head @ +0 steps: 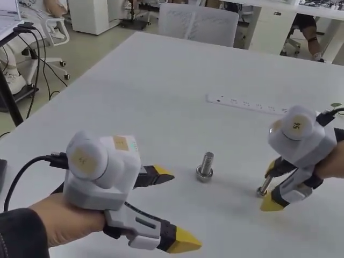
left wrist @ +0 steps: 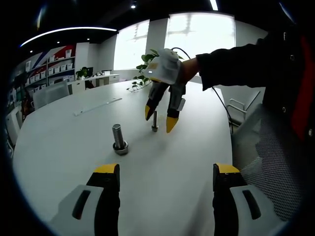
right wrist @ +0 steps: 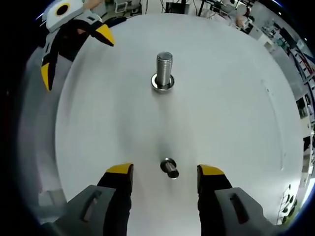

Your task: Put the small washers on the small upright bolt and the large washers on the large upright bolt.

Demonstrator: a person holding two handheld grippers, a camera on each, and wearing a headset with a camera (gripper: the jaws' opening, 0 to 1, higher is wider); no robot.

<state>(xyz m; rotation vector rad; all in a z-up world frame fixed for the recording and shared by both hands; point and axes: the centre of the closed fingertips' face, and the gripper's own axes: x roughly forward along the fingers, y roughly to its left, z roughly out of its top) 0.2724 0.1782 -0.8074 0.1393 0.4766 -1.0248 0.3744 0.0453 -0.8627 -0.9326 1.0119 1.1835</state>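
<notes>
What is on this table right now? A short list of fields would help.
table: white
large bolt: upright, mid-table, metal ring around its base
small bolt: upright, between the right claw's jaws
right claw: open, straddling the small bolt
left claw: open, holding nothing, both bolts ahead of it
power strip: white, lying beyond the bolts

Large bolt (head: 205, 165) upright on the table (head: 134, 97); small bolt (head: 264, 186) to its right, between the right gripper (head: 268, 187) jaws; power strip (head: 247, 104) behind both; left gripper (head: 177, 209) nearer, at left.
</notes>
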